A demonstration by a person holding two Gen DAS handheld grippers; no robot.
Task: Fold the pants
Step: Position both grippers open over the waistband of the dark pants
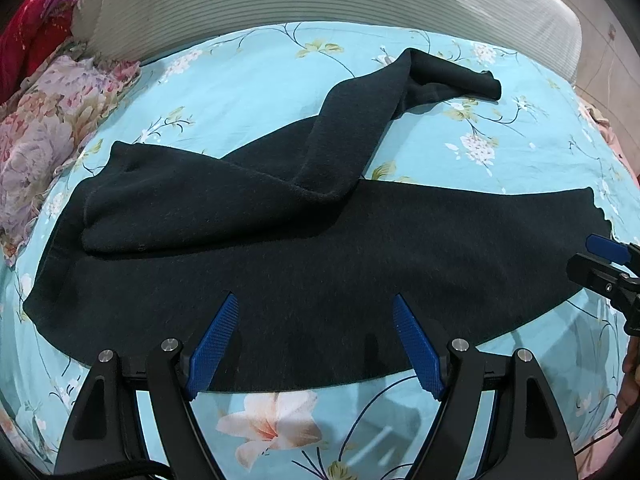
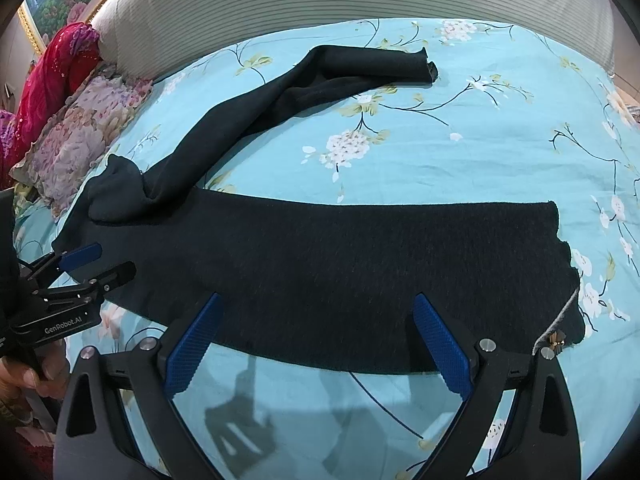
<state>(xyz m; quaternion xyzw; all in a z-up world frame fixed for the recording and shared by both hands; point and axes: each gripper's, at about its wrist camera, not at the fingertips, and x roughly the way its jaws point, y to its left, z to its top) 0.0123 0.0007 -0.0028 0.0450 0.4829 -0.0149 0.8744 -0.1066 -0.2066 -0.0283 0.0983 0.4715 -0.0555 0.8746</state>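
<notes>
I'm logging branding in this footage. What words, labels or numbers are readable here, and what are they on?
"GenRobot.AI": white lettering on the black body of the left gripper, seen in the right wrist view.
Small white print below it, at the frame's left edge: cut off, unreadable.
Tag at the pants waistband: too small to read.
</notes>
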